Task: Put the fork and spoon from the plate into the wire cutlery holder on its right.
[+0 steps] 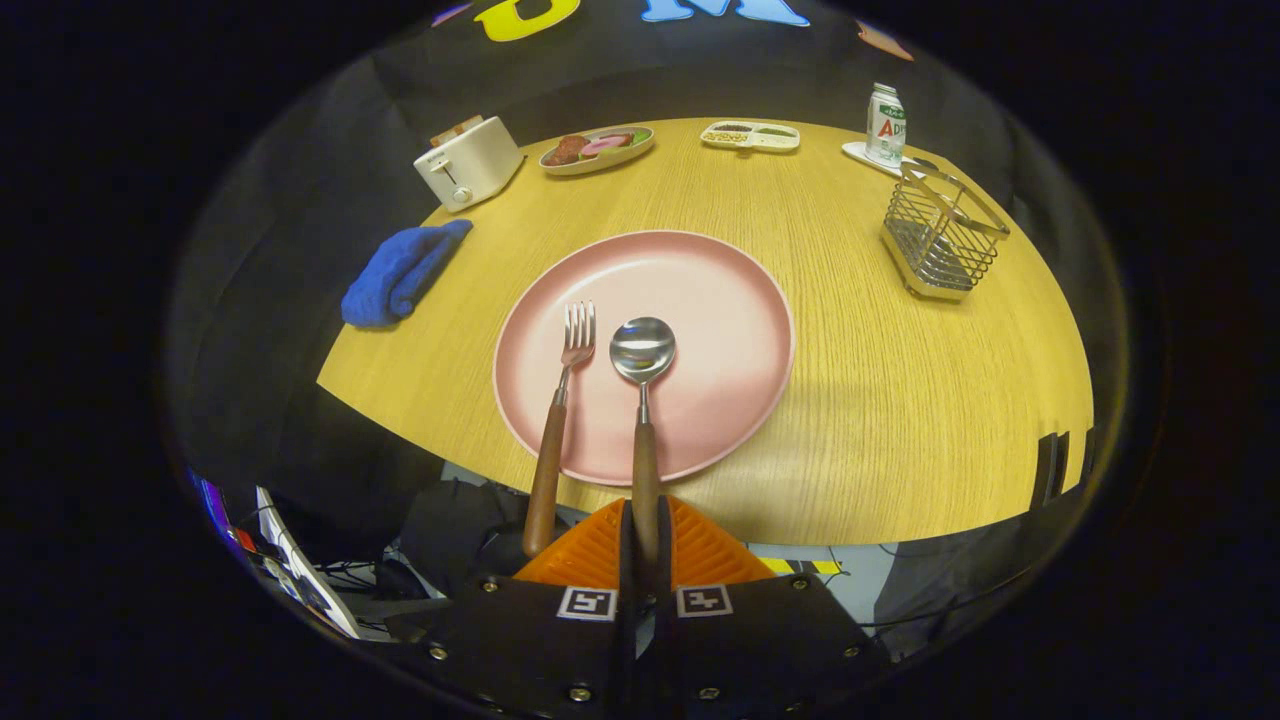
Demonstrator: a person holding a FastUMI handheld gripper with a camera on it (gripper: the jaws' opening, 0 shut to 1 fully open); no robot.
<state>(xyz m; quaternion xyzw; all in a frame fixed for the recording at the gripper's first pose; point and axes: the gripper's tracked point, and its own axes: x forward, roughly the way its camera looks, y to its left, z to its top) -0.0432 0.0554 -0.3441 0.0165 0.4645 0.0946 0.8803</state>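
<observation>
Gripper (645, 545) pinches the spoon (643, 400) by its wooden handle end, bowl resting on the pink plate (720, 300). Fork (560, 420) lies just left of it; wire cutlery holder (940, 240) stands well apart.

A white toaster (468, 162) sits at the upper left of the wooden tabletop (900, 400), with a slice of bread poking out of its slot. Below it, a crumpled blue cloth (400, 272) lies along the left edge. Toward the top centre there is an oval dish (597, 149) of what looks like meat and greens, and beside it to the right a pale divided tray (750, 135) with small portions. At the upper right, a white bottle (885, 124) stands upright on a white coaster (862, 155).
</observation>
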